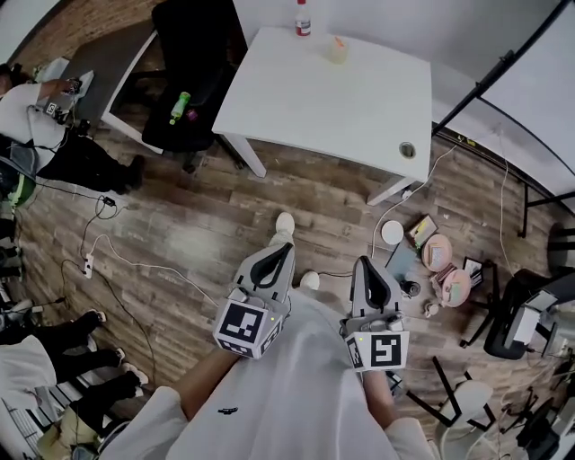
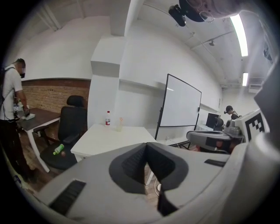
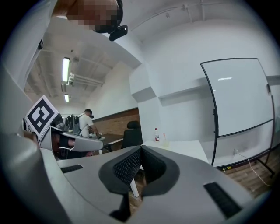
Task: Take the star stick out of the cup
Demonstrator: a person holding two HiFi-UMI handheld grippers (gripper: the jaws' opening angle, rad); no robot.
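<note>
Wood-look plank floor [image 1: 198,225], slight sheen. Smooth matt white table [image 1: 332,99]. Matt grey plastic shells on left gripper [image 1: 284,249] & right gripper [image 1: 363,263], w/ black finely ribbed pads [image 2: 132,165]. Clear plastic bottle [image 1: 303,18]. Rough brick wall [image 2: 48,94].

Left gripper [image 1: 286,249] and right gripper [image 1: 365,263] side by side before the torso, pointing forward; both jaws closed, nothing between.
</note>
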